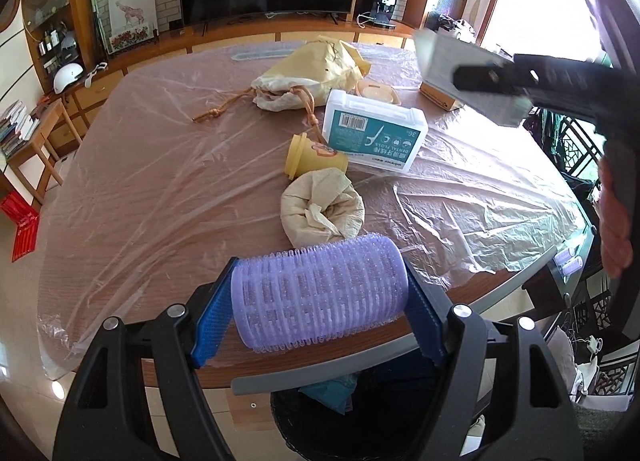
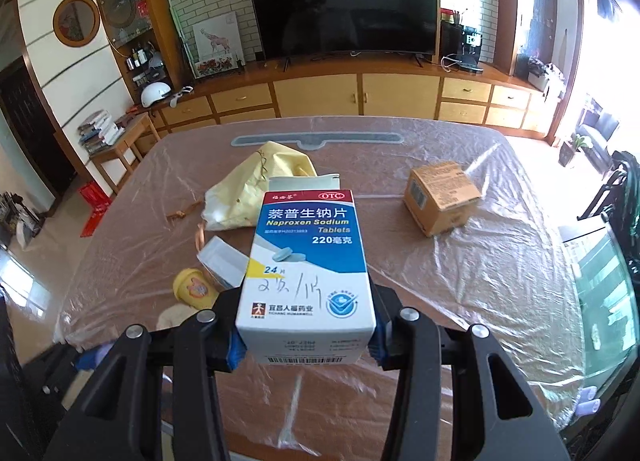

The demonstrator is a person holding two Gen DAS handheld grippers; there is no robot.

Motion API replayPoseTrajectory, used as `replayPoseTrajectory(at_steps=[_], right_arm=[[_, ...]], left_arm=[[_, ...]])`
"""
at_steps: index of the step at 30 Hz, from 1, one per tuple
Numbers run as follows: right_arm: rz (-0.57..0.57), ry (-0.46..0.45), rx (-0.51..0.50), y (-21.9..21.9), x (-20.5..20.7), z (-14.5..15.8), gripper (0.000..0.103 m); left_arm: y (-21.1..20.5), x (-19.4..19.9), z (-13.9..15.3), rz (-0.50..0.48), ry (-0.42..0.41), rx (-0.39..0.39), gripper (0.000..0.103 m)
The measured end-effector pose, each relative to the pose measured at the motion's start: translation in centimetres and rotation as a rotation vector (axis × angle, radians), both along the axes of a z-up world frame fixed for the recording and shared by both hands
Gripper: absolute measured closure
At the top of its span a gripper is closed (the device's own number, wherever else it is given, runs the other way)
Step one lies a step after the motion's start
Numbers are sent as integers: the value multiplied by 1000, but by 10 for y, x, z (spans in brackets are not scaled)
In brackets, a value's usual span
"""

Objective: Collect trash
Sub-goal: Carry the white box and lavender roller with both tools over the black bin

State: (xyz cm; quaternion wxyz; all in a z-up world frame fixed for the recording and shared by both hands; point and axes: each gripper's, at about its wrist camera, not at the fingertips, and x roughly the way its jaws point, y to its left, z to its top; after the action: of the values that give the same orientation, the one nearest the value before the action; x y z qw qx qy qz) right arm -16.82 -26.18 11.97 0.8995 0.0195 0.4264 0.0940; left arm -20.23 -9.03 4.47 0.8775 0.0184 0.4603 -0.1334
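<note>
Clamping a purple hair roller, the left hand-held gripper hangs over the table edge; the right hand-held gripper grips a tablet box, brown carton at 1 o'clock.

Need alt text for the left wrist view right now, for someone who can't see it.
The left gripper clamps a purple hair roller between its blue fingers, above a dark trash bin at the table's near edge. Beyond lie a crumpled tissue, yellow cup and dental floss box.
</note>
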Motion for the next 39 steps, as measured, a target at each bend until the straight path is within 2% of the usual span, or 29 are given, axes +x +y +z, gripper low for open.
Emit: replayPoseTrajectory(at_steps=[12, 19, 22, 28, 39], right_arm=[[-25, 38, -68, -10, -53, -17, 58], [-28, 45, -52, -12, -87, -24, 58], [-1, 32, -64, -11, -105, -24, 58], [60, 45, -16, -16, -136, -29, 58], [164, 125, 5, -11, -175, -47, 58]], left_arm=[[0, -18, 8, -31, -38, 12, 26], [-2, -36, 12, -60, -65, 26, 26], [-2, -46, 14, -70, -71, 17, 26], [0, -66, 17, -105, -78, 12, 26], [-6, -84, 5, -228, -41, 47, 26]])
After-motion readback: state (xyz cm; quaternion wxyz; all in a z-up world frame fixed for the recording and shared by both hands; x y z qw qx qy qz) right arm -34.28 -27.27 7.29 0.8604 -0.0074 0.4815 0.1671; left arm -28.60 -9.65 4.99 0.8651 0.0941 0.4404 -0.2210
